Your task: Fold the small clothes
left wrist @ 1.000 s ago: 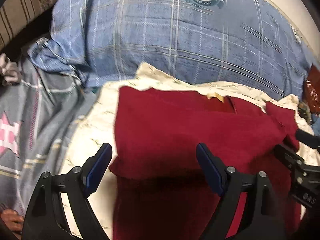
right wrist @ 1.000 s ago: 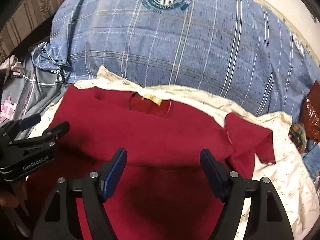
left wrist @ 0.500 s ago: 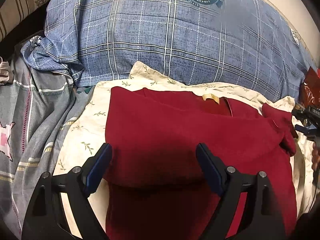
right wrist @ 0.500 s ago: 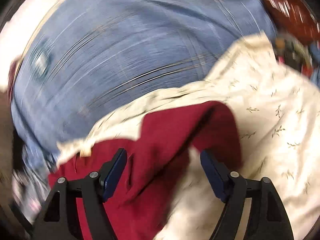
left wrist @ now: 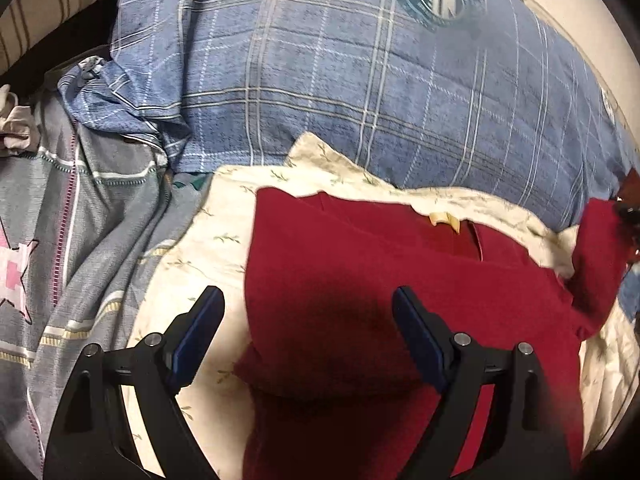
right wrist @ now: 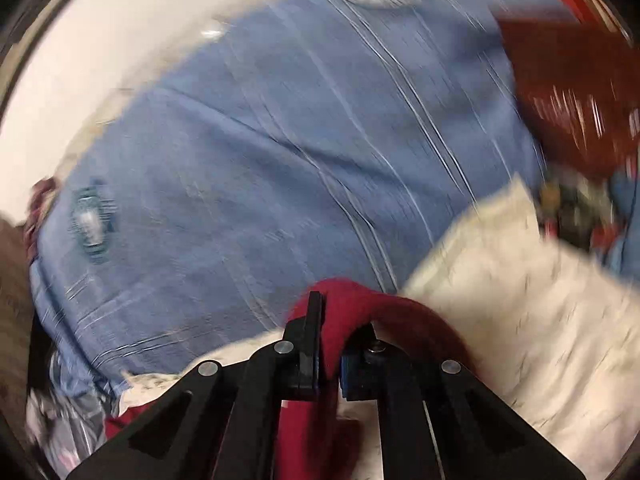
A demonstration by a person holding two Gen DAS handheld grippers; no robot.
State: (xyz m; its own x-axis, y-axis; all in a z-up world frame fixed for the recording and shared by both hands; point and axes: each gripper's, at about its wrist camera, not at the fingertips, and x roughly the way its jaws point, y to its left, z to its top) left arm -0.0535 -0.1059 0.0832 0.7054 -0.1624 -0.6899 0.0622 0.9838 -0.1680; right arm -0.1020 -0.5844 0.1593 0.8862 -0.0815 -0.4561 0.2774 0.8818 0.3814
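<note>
Soft dark red knit top (left wrist: 400, 288) spread flat on cream bed cloth (left wrist: 208, 248), sleeve out at right. Right gripper (right wrist: 326, 344) jaws just squeezed shut on sleeve; left gripper (left wrist: 308, 336) jaws wide apart, empty, over body.

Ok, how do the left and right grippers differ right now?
The left gripper stands wide open with nothing between its fingers, hovering above the body of the red shirt. The right gripper is shut on the shirt's sleeve, its jaws having just closed on it, and the sleeve is lifted off the cream floral cloth. The left wrist view is sharp; the right is motion-blurred. Both have black frames with blue pads.
</note>
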